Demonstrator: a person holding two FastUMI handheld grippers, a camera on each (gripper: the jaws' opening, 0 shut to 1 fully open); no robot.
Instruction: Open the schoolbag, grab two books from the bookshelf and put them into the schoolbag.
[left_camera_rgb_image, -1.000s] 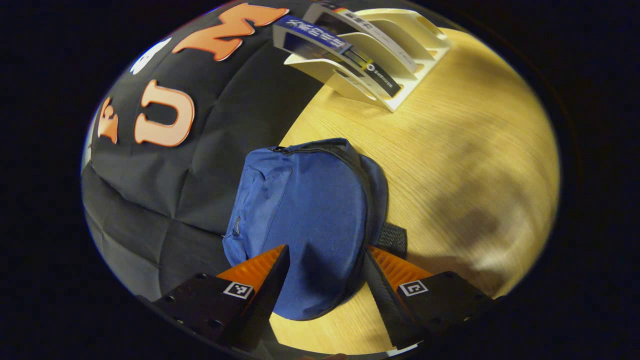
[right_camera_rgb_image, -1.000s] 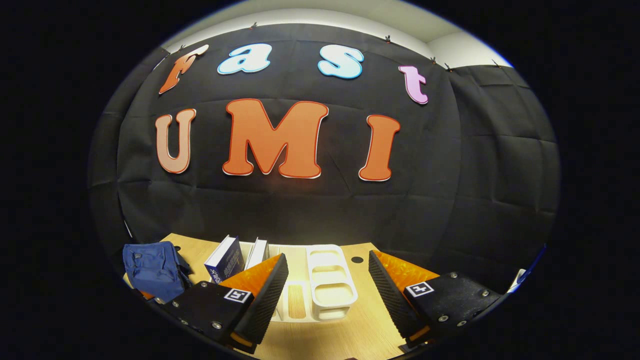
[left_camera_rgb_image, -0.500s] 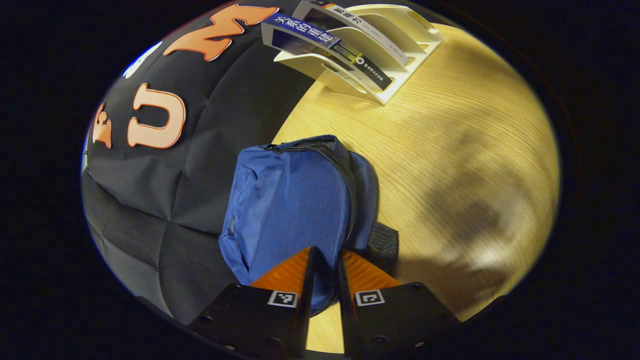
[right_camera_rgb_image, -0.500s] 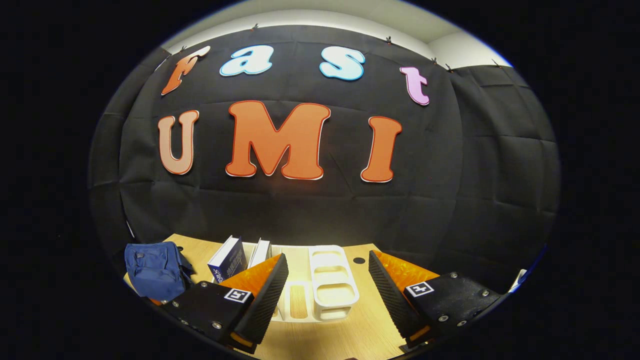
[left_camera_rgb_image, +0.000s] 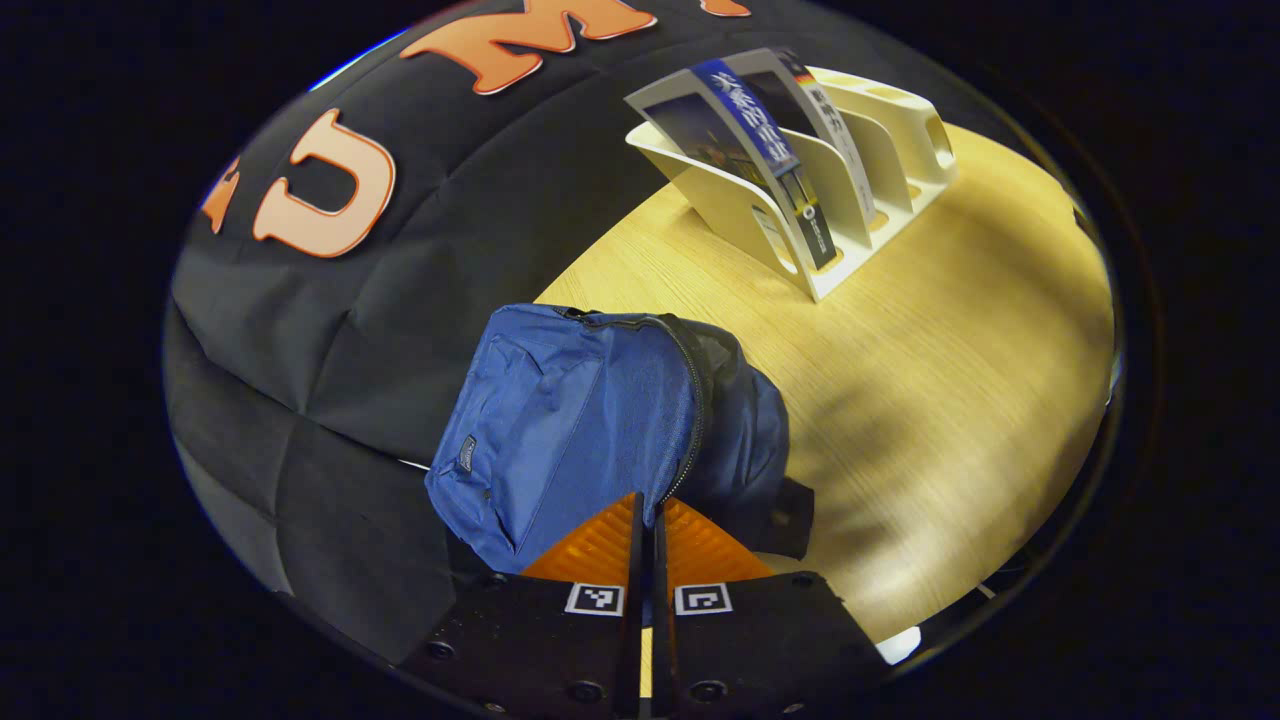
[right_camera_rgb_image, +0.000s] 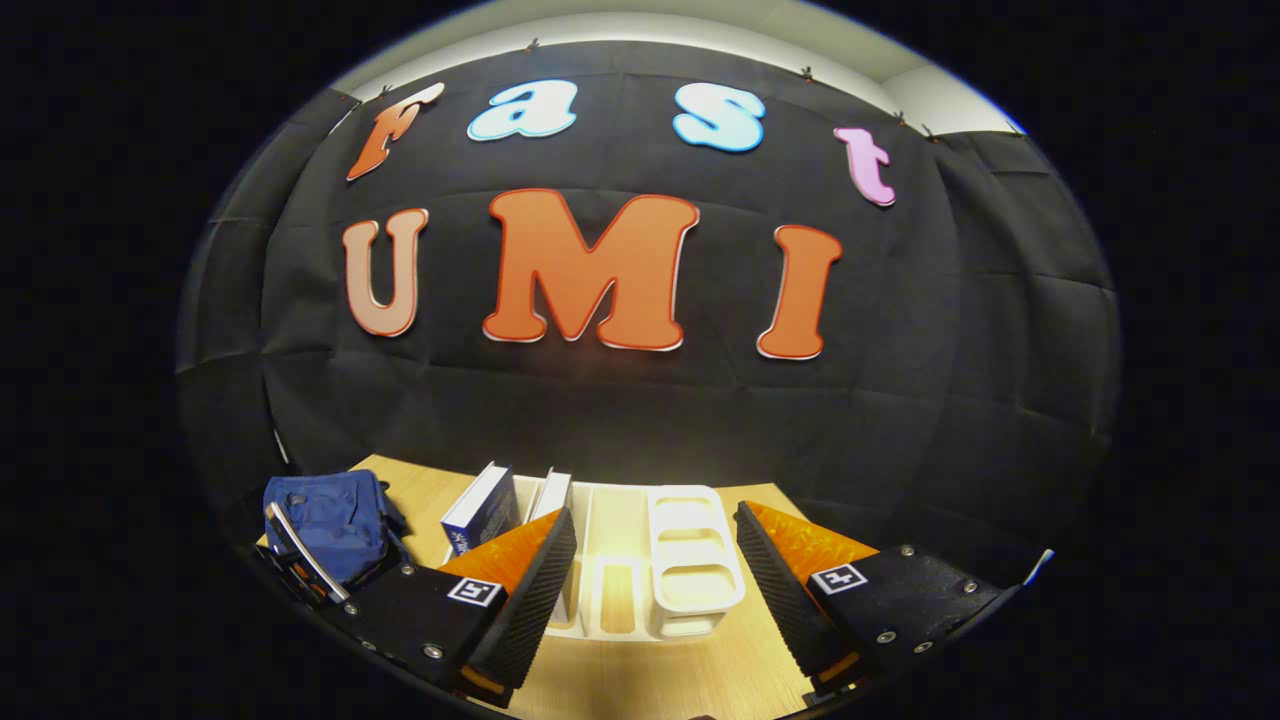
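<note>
My left claw (left_camera_rgb_image: 645, 520) was pinched on the schoolbag's (left_camera_rgb_image: 570, 420) zipper edge; my right claw (right_camera_rgb_image: 655, 560) hung spread before the bookshelf (right_camera_rgb_image: 690, 560), right of the schoolbag.

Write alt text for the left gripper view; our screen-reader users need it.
The left tongs are closed on the zipper at the edge of a blue schoolbag on a wooden table. Behind it, a white bookshelf holds two leaning books.
</note>
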